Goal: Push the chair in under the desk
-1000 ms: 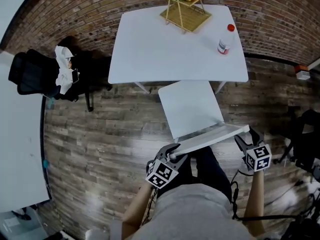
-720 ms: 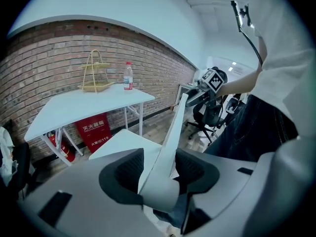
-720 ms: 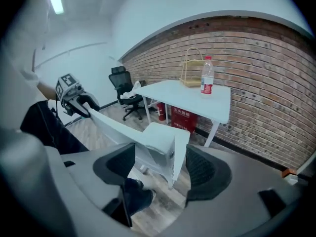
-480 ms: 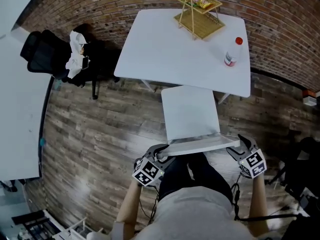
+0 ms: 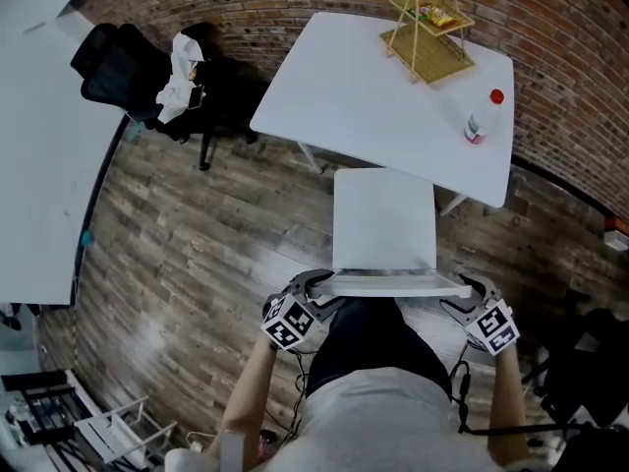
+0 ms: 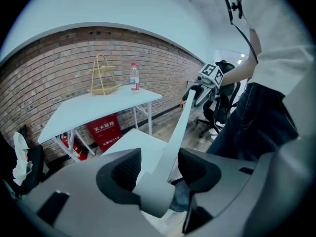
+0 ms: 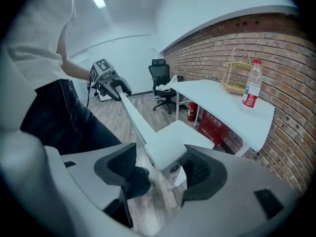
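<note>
The white chair's seat (image 5: 383, 219) faces the white desk (image 5: 373, 96), its far edge at the desk's near edge. Its backrest (image 5: 393, 285) spans between my two grippers. My left gripper (image 5: 316, 288) straddles the backrest's left end (image 6: 175, 137); its jaws have just been opening, and the pads stand off the panel. My right gripper (image 5: 470, 291) is open around the right end (image 7: 163, 149), the left pad clearly apart from it. On the desk stand a wire basket (image 5: 430, 23) and a red-capped bottle (image 5: 482, 121).
A black office chair with a white cloth (image 5: 147, 67) stands left of the desk by the brick wall. Another white table (image 5: 39, 146) fills the left side. A red box (image 6: 104, 130) sits under the desk. The person's legs (image 5: 378, 347) are right behind the backrest.
The backrest, slanted in the picture a second ago, now lies level between both grippers. The left jaws stand wider. The right gripper has rolled. The head view has swung, shifting the desk rightward.
</note>
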{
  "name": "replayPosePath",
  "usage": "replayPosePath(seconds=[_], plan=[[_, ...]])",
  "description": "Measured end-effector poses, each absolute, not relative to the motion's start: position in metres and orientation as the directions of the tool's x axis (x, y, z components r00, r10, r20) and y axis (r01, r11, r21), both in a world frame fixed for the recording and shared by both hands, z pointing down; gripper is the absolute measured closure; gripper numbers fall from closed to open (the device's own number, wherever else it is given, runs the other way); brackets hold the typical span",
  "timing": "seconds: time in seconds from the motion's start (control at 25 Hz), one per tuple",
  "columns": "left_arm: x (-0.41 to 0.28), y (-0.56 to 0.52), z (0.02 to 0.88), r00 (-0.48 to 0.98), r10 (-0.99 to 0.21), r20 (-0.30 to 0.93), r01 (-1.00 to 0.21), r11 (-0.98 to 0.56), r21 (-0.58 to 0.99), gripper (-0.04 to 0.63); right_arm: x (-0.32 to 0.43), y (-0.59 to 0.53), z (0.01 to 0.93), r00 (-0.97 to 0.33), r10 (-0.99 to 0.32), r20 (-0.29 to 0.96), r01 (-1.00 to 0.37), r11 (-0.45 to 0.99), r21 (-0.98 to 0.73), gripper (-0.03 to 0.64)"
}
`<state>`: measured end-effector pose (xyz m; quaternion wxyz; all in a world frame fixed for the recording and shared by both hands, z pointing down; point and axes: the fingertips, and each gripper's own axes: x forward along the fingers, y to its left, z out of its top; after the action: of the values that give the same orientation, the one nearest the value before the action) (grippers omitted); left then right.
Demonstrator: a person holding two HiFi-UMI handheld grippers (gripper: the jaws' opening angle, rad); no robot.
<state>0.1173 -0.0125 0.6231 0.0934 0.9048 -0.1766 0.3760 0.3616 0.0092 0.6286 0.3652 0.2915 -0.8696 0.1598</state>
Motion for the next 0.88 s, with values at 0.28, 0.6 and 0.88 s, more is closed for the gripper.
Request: replayPosePath(seconds=[0.28, 0.6, 0.88], plan=[[0.115, -0.014, 0.622, 0.654, -0.279, 0.704, -0.406, -0.914, 0.016, 0.35, 0.363, 0.004, 0.637, -0.595, -0.395, 0.7, -0.625, 0.775, -0.095, 0.394], [0.109, -0.021, 0.625, 0.638, -0.273, 0.721, -0.414, -0.91, 0.022, 0.344, 0.357, -0.005, 0.626, -0.582, -0.412, 0.701, -0.658, 0.745, -0.108, 0.394], [0.11, -0.021, 0.626, 0.63, -0.241, 0.738, -0.392, -0.919, 0.035, 0.351, 0.358, -0.005, 0.632, -0.557, -0.416, 0.719, -0.688, 0.716, -0.118, 0.39]])
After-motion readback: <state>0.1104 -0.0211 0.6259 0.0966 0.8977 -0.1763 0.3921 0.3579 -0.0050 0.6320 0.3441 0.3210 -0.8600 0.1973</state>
